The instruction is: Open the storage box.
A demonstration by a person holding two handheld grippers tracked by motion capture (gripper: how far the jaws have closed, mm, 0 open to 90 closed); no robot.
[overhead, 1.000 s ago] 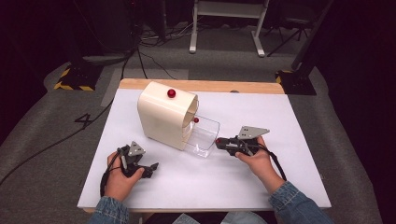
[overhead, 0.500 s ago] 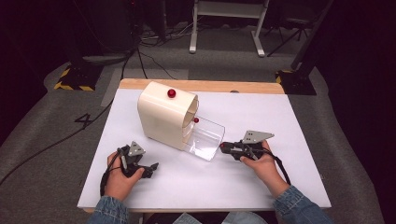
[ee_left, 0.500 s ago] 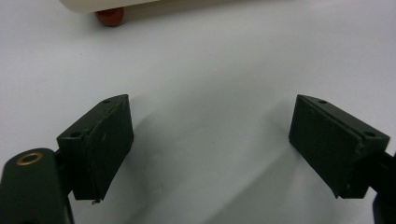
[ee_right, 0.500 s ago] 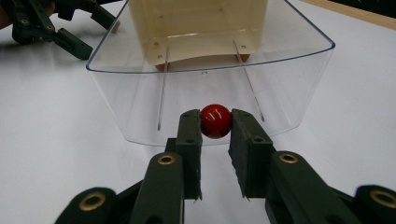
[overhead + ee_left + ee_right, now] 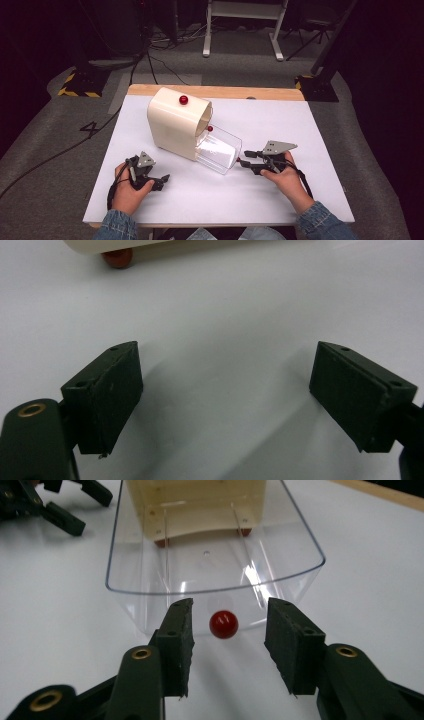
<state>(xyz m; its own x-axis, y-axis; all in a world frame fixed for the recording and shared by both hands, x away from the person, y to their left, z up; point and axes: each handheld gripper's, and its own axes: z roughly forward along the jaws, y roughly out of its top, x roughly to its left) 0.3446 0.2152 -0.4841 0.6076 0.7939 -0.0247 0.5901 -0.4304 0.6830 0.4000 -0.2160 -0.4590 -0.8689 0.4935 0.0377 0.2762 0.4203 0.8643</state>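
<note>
1. My right gripper (image 5: 227, 630) brackets the small red ball knob (image 5: 223, 624) on the clear plastic drawer (image 5: 210, 550), jaws spread either side, not touching.
2. That drawer stands pulled out of the cream rounded box (image 5: 176, 122).
3. My left gripper (image 5: 225, 395) idles wide open over the white table (image 5: 240, 305).
4. Next, I reckon: pinch the knob squarely.

Right gripper (image 5: 242, 164) pulled clear drawer (image 5: 218, 151) farther out

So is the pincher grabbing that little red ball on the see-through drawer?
No, nothing is held. The right gripper is open with the red knob between its jaws, untouched. The left gripper is open over bare table.
</note>
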